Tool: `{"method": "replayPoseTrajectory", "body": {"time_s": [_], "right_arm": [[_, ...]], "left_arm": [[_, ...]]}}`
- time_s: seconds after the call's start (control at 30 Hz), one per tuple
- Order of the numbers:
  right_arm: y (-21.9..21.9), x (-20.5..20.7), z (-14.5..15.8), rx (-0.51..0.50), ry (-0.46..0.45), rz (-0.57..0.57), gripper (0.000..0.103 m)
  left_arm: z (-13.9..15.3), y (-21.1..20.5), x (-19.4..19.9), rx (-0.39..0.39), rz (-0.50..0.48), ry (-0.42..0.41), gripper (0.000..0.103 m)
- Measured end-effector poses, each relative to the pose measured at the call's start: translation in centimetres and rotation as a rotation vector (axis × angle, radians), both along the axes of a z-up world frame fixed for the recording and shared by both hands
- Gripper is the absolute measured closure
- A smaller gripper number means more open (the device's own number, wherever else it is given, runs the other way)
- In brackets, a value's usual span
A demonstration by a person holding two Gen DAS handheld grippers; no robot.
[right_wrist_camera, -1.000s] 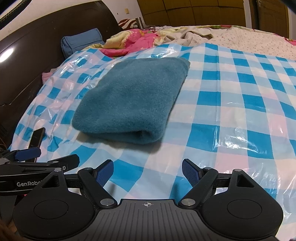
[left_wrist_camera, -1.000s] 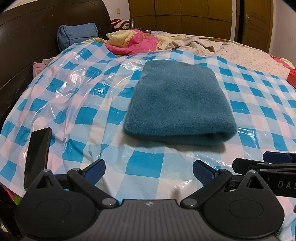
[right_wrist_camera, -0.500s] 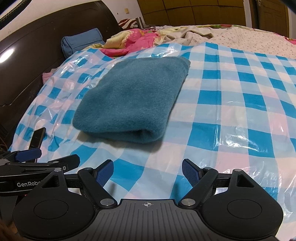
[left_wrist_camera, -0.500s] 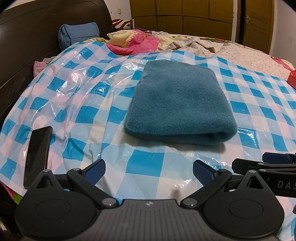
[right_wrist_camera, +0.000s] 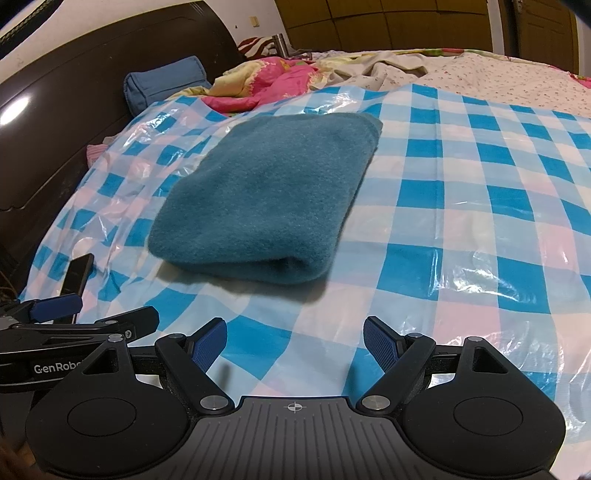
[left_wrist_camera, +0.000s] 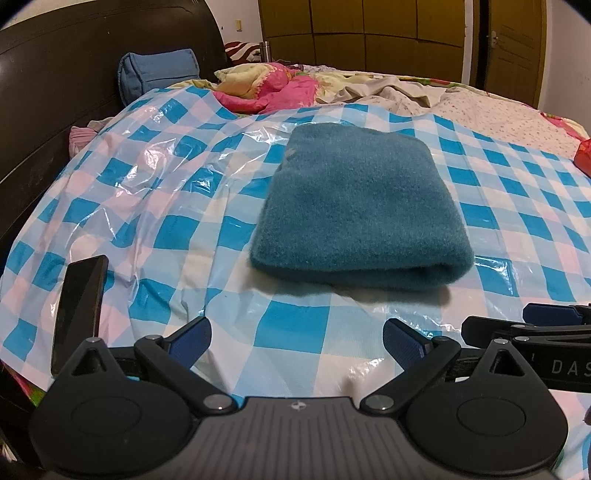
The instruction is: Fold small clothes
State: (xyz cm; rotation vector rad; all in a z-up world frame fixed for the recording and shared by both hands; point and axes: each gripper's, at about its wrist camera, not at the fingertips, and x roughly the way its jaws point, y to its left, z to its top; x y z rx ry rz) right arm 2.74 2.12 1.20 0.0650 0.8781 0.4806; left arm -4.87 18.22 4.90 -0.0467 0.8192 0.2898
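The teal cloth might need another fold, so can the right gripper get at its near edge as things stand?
Probably yes. The right gripper is open, pointing at the teal cloth, with only bare checkered sheet between them.

Blue-and-white checked plastic sheet covering the bed, black phone at its near left edge, blue pillow far left against dark headboard, crumpled pink-and-yellow quilt beyond, wooden wardrobe farthest back.

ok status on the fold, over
Left hand-held gripper open, right hand-held gripper open, both empty. Teal fleece cloth folded on checkered plastic sheet. Phone at left, clear.
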Motion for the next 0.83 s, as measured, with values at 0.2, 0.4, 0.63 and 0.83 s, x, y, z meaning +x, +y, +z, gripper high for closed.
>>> {"method": "replayPoseTrajectory", "body": {"time_s": [0.2,0.4,0.63,0.83], "right_arm": [[0.02,-0.04,0.01,0.001,-0.001,0.001,0.020],[0.06,-0.05,0.02,0.001,-0.001,0.000,0.020],[0.14,-0.15,0.03,0.000,-0.001,0.002,0.020],[0.56,-0.45,0.12,-0.001,-0.001,0.004,0.020]], "left_arm": [[0.16,-0.04,-0.08,0.003,0.003,-0.002,0.000],[0.17,-0.10,-0.09,0.005,0.007,-0.004,0.000],[0.15,-0.19,-0.21,0.005,0.003,0.000,0.000],[0.07,-0.23,-0.25,0.009,0.008,0.002,0.000]]}}
